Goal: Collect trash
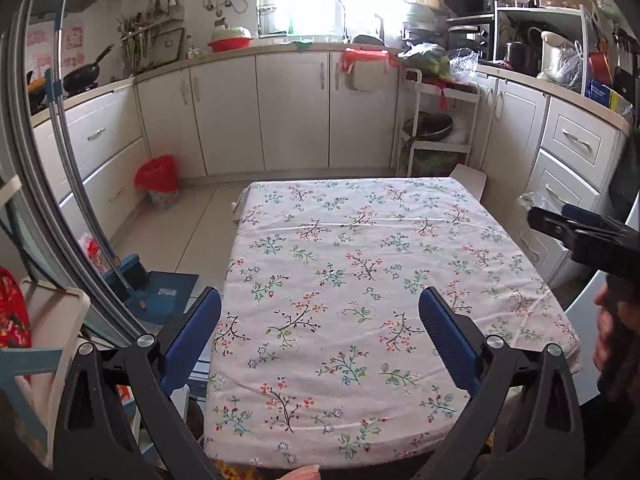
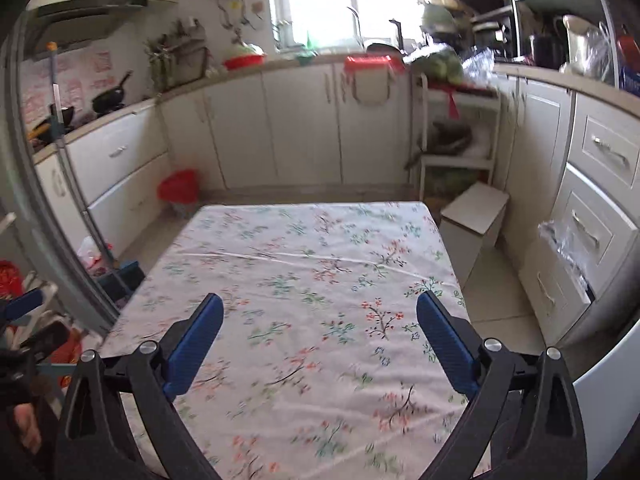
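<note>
Nearest, the left gripper (image 1: pixel 320 308) and the right gripper (image 2: pixel 320 314) both hang over the surface (image 1: pixel 360 264) with jaws spread wide and nothing between them. The surface wears a white cloth printed with small flowers. Beyond its far left corner, on the floor against the cabinets (image 1: pixel 292 108), stands a small bin lined with a red bag (image 1: pixel 157 179). A dustpan and broom (image 1: pixel 152 284) lean at the left; a cardboard box (image 2: pixel 474 228) sits right. The right view is blurred, so small litter may escape notice.

No text or label is legible anywhere.
</note>
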A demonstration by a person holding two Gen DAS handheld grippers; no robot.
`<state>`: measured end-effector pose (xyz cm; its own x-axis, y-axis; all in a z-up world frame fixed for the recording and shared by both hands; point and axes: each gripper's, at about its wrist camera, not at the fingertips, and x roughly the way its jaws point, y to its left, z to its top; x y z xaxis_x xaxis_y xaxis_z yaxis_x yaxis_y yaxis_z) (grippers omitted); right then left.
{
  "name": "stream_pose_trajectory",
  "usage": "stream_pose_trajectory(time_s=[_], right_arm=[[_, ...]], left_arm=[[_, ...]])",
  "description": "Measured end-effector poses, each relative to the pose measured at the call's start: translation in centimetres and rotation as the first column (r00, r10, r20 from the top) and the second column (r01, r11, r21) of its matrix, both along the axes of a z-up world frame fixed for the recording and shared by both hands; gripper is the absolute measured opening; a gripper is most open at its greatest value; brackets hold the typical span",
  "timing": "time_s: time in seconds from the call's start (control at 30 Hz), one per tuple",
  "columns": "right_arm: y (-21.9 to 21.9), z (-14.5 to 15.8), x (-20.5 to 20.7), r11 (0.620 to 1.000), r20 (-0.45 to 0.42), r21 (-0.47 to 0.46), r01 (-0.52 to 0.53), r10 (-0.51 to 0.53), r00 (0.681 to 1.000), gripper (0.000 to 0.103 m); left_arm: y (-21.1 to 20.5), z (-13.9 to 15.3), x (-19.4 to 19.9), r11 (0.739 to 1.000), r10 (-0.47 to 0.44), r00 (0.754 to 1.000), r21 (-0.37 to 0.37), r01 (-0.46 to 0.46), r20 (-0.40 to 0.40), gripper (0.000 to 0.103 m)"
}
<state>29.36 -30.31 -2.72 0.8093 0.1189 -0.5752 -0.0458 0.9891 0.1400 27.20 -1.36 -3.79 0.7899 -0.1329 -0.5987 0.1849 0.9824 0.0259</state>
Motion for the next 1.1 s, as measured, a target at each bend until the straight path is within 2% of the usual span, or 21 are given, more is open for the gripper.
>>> stream_pose_trajectory(time_s=[0.17, 0.3, 0.43, 0.67, 0.73, 0.9, 1.0, 1.07, 1.1], right_arm=[[0.3, 2.9, -3.9, 1.0, 0.032, 0.012, -0.023, 0.022, 0.999, 0.095], [-0.2, 3.0, -3.2, 1.0, 0.01, 0.003, -0.014, 0.014, 1.0, 0.095], [-0.6, 1.8, -1.4, 1.0, -0.023, -0.005, -0.007, 0.007, 1.0, 0.096], [-1.1, -3.7, 6.3, 0.998, -0.139, -0.058, 0.029, -0.037, 0.99, 0.096], [-1.8, -6.1, 9.3, 0.996, -0.184, -0.073, 0.051, -0.064, 0.981, 0.096], [-3.4, -11.5, 15.1, 0.987, -0.275, -0.136, 0.088, -0.123, 0.954, 0.096], [-4.4, -13.9, 17.0, 0.984, -0.308, -0.139, 0.108, -0.146, 0.94, 0.096], [-4.9, -15.1, 18.1, 0.987, -0.365, -0.12, 0.109, -0.146, 0.92, 0.097], [-4.7, -14.9, 18.2, 0.986, -0.35, -0.133, 0.103, -0.144, 0.926, 0.097]], left_arm=[[-0.8, 1.9, -3.4, 1.0, 0.002, 0.998, 0.01, -0.003, 0.057, 0.095], [-1.0, 2.4, -4.3, 1.0, 0.013, 0.998, 0.015, -0.014, 0.063, 0.095], [-1.0, 2.4, -4.0, 0.999, 0.02, 0.997, 0.023, -0.022, 0.07, 0.095], [-1.1, 0.3, 0.8, 1.0, 0.015, 0.999, 0.013, -0.014, -0.034, 0.095], [-1.0, -0.4, 1.7, 1.0, 0.014, 0.999, 0.001, -0.014, -0.052, 0.095], [-0.9, -1.9, 3.4, 0.999, 0.022, 0.996, 0.031, -0.019, -0.092, 0.095], [-0.9, -2.3, 3.8, 0.999, 0.024, 0.995, 0.05, -0.019, -0.1, 0.095], [-0.9, -2.6, 4.0, 0.998, 0.026, 0.994, 0.058, -0.02, -0.103, 0.095], [-0.9, -2.7, 4.1, 0.998, 0.025, 0.994, 0.06, -0.019, -0.105, 0.095]])
